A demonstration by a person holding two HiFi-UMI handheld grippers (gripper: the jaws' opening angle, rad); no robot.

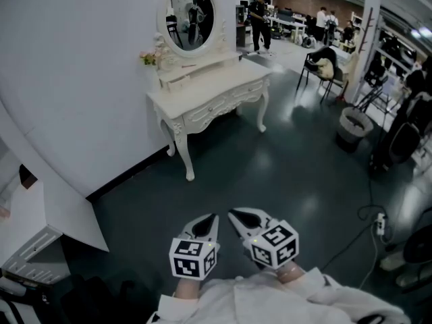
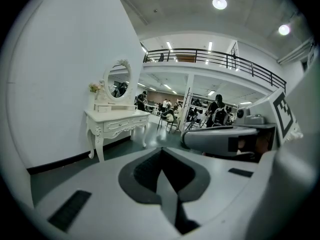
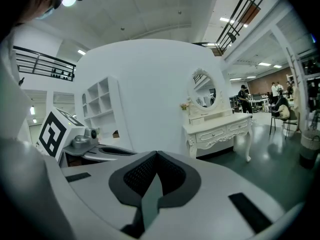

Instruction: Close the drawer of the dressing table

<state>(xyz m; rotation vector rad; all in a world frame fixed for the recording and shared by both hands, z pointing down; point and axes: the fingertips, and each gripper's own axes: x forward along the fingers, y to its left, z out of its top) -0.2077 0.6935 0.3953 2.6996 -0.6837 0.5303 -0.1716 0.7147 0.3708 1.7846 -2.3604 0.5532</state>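
Drawer (image 1: 177, 81) of the dressing table (image 1: 219, 86) sat in the small upper tier below the oval mirror (image 1: 191, 15), apparently pulled slightly forward (distance left this uncertain), the table standing against the white wall, well apart from both grippers. Left gripper (image 1: 210, 221) and right gripper (image 1: 237, 216) were held close to the person's body, fingers clenched together on nothing. The drawer was judged light, rigid and free-sliding; a flat push on the middle of its front panel would suit better than a pinch.
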